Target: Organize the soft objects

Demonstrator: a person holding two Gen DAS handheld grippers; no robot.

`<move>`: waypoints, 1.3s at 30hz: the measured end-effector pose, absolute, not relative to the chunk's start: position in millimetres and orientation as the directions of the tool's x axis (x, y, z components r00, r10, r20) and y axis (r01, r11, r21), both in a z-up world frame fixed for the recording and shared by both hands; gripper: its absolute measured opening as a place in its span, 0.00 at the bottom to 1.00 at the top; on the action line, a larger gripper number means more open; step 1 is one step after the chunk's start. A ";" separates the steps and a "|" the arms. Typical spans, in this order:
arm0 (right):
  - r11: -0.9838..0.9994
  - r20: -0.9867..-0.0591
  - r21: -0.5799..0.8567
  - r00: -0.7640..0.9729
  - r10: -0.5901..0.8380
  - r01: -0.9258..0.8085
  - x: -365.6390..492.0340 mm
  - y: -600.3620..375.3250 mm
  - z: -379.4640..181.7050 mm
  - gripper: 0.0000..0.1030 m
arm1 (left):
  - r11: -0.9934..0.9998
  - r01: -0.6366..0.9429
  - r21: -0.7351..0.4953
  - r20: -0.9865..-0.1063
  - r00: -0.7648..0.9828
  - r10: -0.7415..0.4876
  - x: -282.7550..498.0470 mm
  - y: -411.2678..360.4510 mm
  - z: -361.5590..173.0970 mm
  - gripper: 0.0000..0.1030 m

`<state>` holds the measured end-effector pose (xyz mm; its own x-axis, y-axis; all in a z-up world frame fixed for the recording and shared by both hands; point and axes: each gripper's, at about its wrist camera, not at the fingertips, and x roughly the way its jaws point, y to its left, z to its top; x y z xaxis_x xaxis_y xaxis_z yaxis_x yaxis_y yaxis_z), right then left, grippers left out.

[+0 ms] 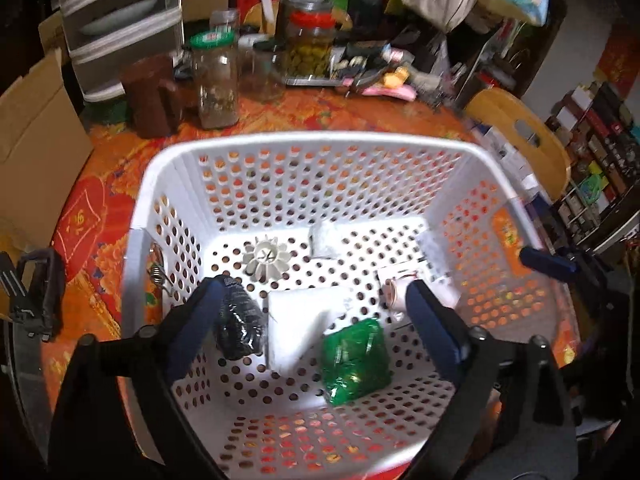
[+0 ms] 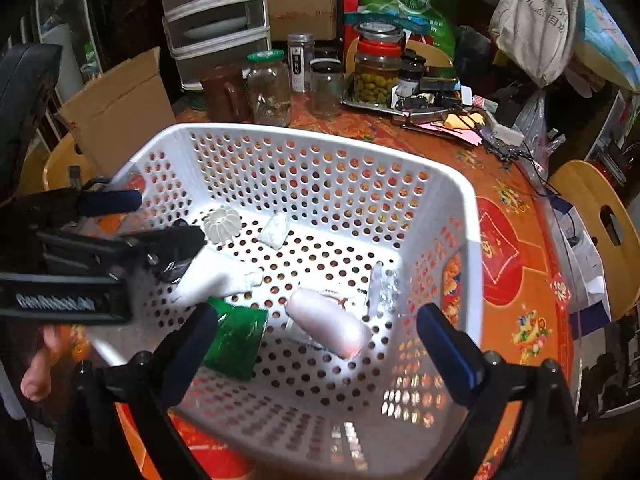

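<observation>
A white perforated basket (image 1: 304,140) (image 2: 460,200) stands on the orange patterned table. Inside lie a white foam block (image 1: 300,320) (image 2: 212,276), a green packet (image 1: 356,360) (image 2: 236,340), a black mesh object (image 1: 240,324) (image 2: 176,256), a pale pink roll (image 1: 396,292) (image 2: 328,320), a small white pouch (image 1: 324,240) (image 2: 276,230) and a white ribbed disc (image 1: 266,260) (image 2: 222,224). My left gripper (image 1: 314,304) is open above the basket, its left finger beside the black mesh object. My right gripper (image 2: 316,332) is open over the basket's near side.
Glass jars (image 1: 216,80) (image 2: 376,72), a brown jug (image 1: 150,96), a plastic drawer unit (image 2: 216,16) and a cardboard box (image 2: 116,108) crowd the table's far side. Wooden chairs (image 1: 524,136) (image 2: 600,216) stand at the right. A clear plastic strip (image 2: 384,288) lies in the basket.
</observation>
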<state>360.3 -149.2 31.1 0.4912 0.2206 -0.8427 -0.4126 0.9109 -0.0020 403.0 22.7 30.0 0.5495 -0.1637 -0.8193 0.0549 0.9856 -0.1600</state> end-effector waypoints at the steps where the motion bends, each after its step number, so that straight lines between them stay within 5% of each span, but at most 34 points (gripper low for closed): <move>1: 0.911 -0.837 0.001 0.499 0.226 -0.412 354.7 -153.1 34.0 0.97 | 0.985 0.056 -0.162 -0.806 0.569 -0.165 395.8 24.5 35.8 0.97; 9: 0.928 -0.748 0.007 0.614 0.252 -0.373 286.3 -180.9 58.4 0.97 | 0.996 0.024 -0.092 -0.669 0.739 -0.079 300.3 40.1 73.5 1.00; 14: 0.944 -0.673 -0.084 0.717 0.183 -0.320 235.9 -181.0 70.2 0.97 | 0.998 0.012 -0.060 -0.637 0.769 -0.047 238.8 44.9 75.1 1.00; 39: 0.961 -0.459 -0.028 0.857 0.233 -0.276 19.4 -229.1 143.4 0.97 | 0.999 0.010 -0.047 -0.466 0.884 -0.031 -15.9 5.1 137.2 1.00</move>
